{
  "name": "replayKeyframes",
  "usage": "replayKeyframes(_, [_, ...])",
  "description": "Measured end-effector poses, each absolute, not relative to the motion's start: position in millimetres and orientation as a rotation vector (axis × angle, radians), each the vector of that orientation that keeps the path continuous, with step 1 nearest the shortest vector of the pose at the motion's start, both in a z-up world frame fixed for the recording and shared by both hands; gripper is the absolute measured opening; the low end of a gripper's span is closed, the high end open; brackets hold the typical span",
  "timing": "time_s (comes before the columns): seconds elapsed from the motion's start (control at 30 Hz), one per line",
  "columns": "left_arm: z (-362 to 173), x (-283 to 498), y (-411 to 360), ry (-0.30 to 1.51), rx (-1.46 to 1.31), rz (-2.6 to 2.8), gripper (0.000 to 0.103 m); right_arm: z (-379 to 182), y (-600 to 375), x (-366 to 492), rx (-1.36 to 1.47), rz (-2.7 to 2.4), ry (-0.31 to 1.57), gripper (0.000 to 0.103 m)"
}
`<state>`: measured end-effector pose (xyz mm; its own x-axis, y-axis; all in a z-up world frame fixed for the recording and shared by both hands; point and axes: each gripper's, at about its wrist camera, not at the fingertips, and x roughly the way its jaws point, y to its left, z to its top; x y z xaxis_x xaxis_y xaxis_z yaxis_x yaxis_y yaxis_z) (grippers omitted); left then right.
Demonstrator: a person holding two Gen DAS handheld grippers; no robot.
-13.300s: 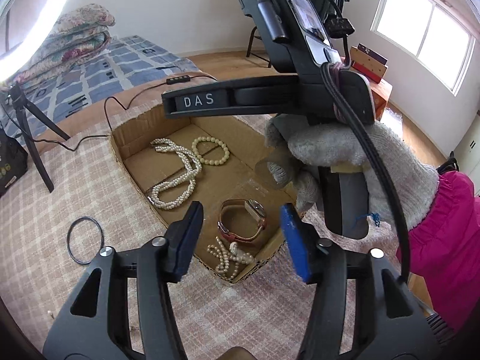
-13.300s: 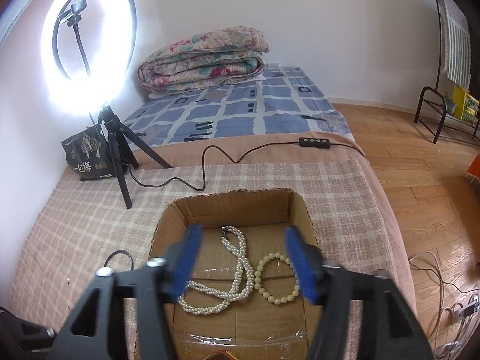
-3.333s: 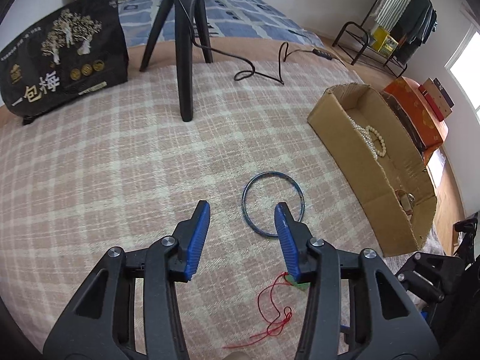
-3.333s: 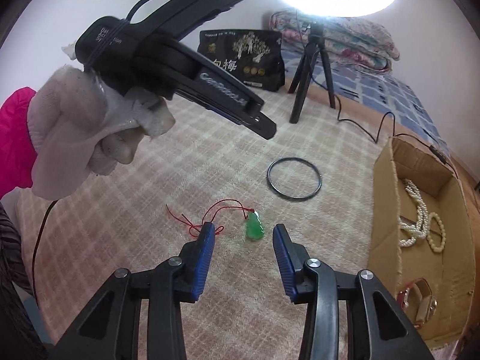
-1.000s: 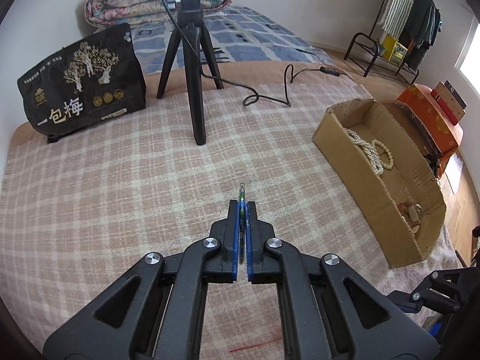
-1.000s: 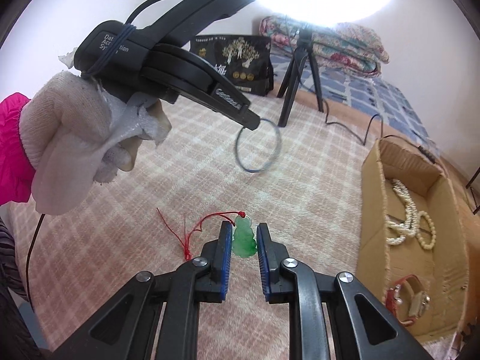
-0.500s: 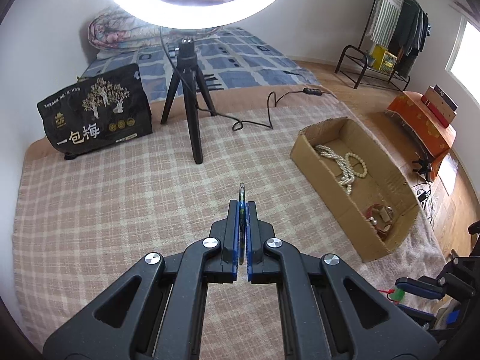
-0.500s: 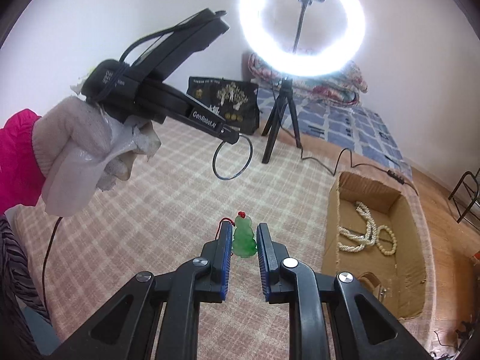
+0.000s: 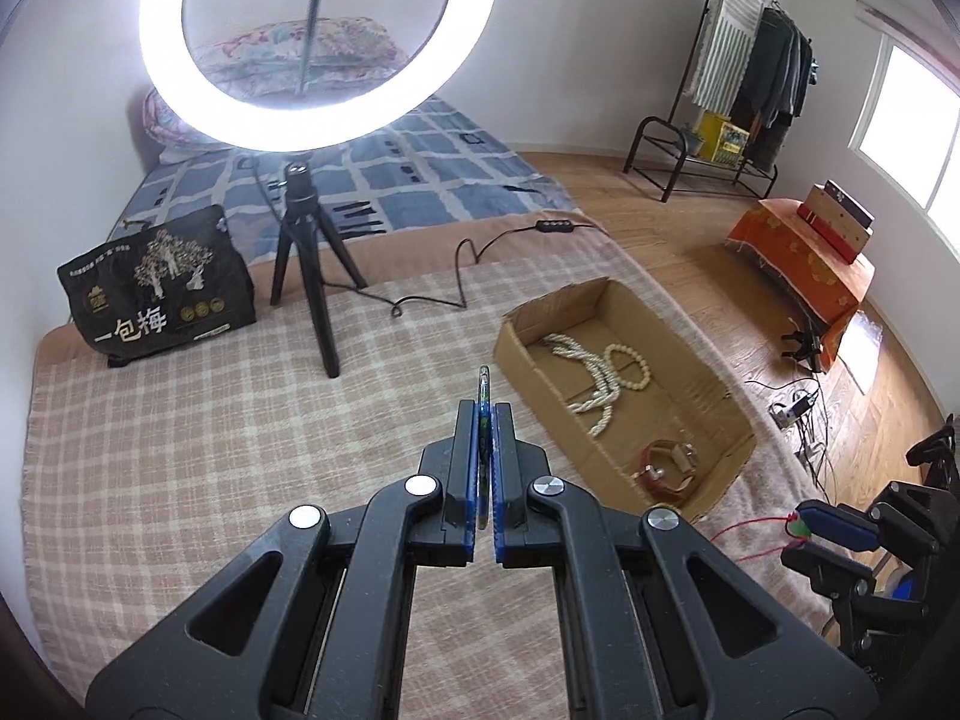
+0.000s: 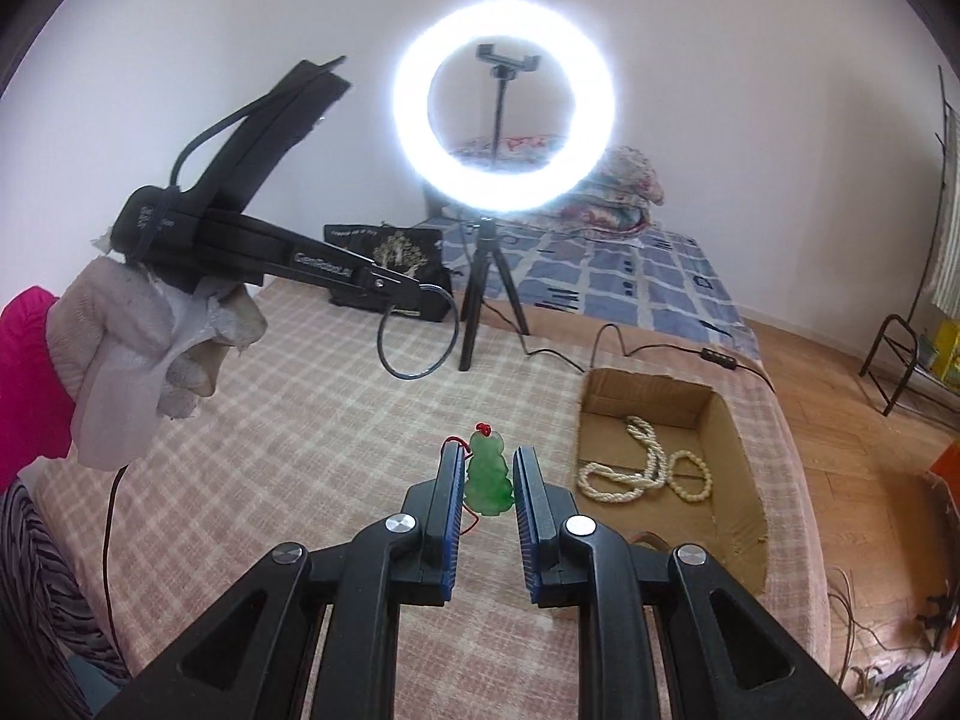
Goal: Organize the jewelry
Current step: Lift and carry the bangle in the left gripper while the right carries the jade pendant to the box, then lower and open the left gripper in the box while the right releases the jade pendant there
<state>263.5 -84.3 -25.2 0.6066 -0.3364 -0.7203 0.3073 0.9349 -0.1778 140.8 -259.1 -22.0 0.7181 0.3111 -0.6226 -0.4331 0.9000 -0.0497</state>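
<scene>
My left gripper is shut on a thin dark bangle, seen edge-on between the pads; in the right wrist view the bangle hangs from that gripper's tips, high above the checked blanket. My right gripper is shut on a green jade pendant with a red cord; it also shows in the left wrist view, low right. The open cardboard box holds a pearl necklace, a bead bracelet and a brown watch.
A lit ring light on a black tripod stands on the blanket, its cable trailing toward the box. A black printed bag stands at the far left. Wood floor, an orange-covered stand and a clothes rack lie to the right.
Both grippers have risen higher above the blanket, each still holding its piece. The box now sits nearer the middle of both views.
</scene>
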Motion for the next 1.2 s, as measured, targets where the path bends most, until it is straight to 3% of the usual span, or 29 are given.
replayKeyframes(0.53, [-22,292,-147,0.834,-0.040,-0.435,0.001,-7,-341,168,-0.102,0.251,0.646,0.015])
replayKeyframes(1.2, [-50,348,-194,0.852,-0.028,-0.451,0.001,-46,-371,224,-0.135,0.223,0.729,0.015])
